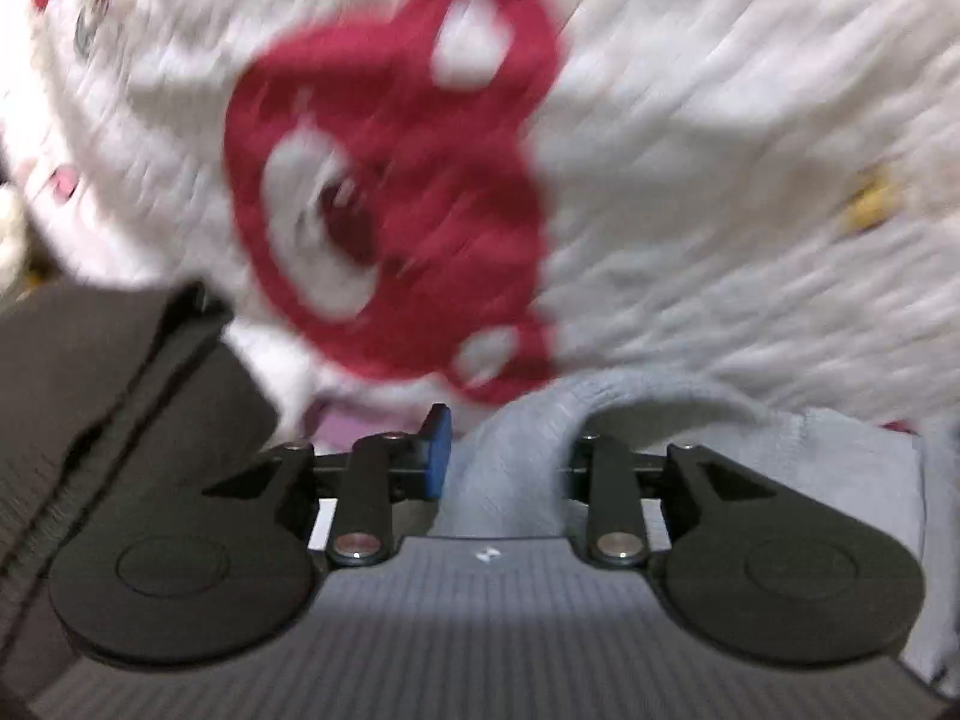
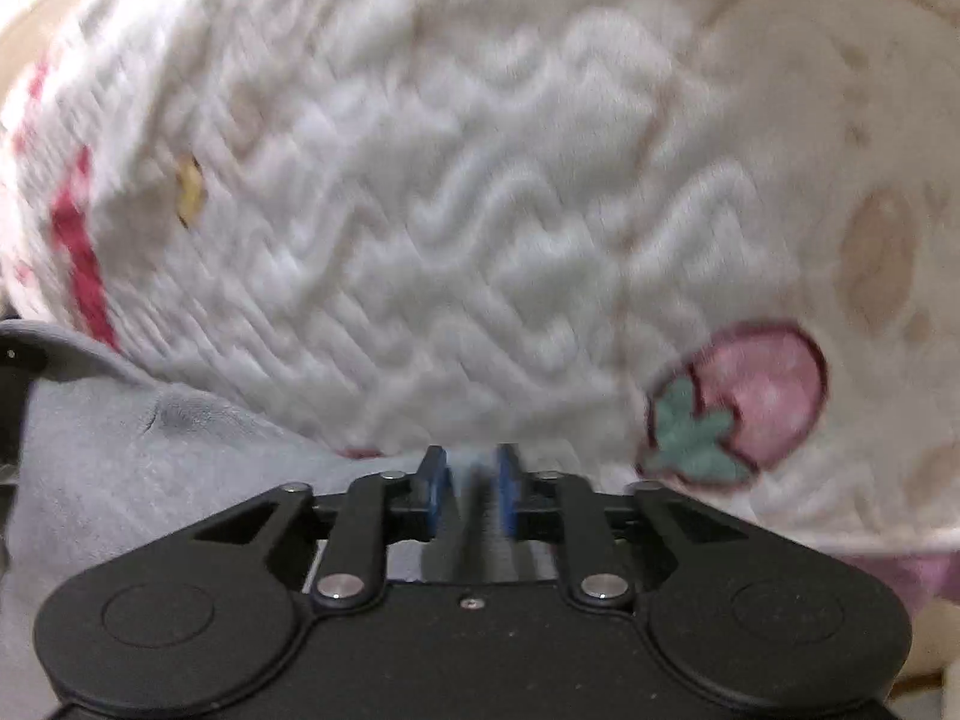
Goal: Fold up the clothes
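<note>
On the left tool's camera we start at its left flank, where a dark brown garment with a raised seam lies right alongside the housing. Moving in, we meet one blue pad, and pressed against it a bunched fold of grey cloth that fills the whole gap between the fingers (the other pad is buried under the fabric, so we go by the cloth packed between them). We call this tool clamped on the grey cloth. Ahead of the fingertips and above them spreads a white quilted blanket, blurred, with a big red bear face printed just ahead and slightly left of the tool, and a small yellow mark off to its right.

Over to the right tool's view. At its left we have more of the grey cloth, lying rumpled beside and under the housing. At centre, both blue pads show, drawn close with only a narrow gap, and a thin edge of the pale grey fabric runs up between them, so we read this tool as pinching the grey cloth too. Directly ahead, the white blanket with its wavy stitching fills the view, touching the cloth's far edge. To the tool's right sits a pink strawberry print with green leaves.
</note>
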Demonstrator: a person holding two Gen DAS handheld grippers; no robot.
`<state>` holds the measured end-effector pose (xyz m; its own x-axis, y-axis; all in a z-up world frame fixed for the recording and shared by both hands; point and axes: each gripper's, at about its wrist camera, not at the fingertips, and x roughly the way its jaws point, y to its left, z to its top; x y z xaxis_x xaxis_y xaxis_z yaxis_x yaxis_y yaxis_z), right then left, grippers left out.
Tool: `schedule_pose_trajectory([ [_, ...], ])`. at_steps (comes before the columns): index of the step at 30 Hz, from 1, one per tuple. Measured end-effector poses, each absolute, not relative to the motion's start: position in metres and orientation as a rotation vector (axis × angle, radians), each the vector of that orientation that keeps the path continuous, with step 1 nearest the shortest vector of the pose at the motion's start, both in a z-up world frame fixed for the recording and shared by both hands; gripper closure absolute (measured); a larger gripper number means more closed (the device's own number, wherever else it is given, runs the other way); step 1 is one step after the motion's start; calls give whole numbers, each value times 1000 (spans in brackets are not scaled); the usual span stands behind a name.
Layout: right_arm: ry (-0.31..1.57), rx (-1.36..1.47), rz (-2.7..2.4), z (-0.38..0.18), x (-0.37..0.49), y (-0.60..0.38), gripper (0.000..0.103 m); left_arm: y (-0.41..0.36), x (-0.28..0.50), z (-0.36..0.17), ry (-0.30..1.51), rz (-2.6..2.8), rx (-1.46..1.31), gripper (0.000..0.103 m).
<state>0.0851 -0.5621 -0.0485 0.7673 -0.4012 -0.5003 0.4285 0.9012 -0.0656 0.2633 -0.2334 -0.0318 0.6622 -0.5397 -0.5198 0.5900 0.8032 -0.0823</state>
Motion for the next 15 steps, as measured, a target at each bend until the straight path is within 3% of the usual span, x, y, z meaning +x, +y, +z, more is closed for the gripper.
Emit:
schedule_pose_trajectory([
  [1,549,82,-488,-54,79,-564,55,-234,267,-35,574,-627,88,74],
  [2,557,138,-516,-58,64,-567,54,-236,270,-38,593,-614,79,70],
  [5,572,270,-553,-68,-2,-570,54,-234,271,-46,635,-597,61,43],
  [15,743,441,-718,-91,-250,-556,53,-183,160,-123,1023,-922,65,38],
])
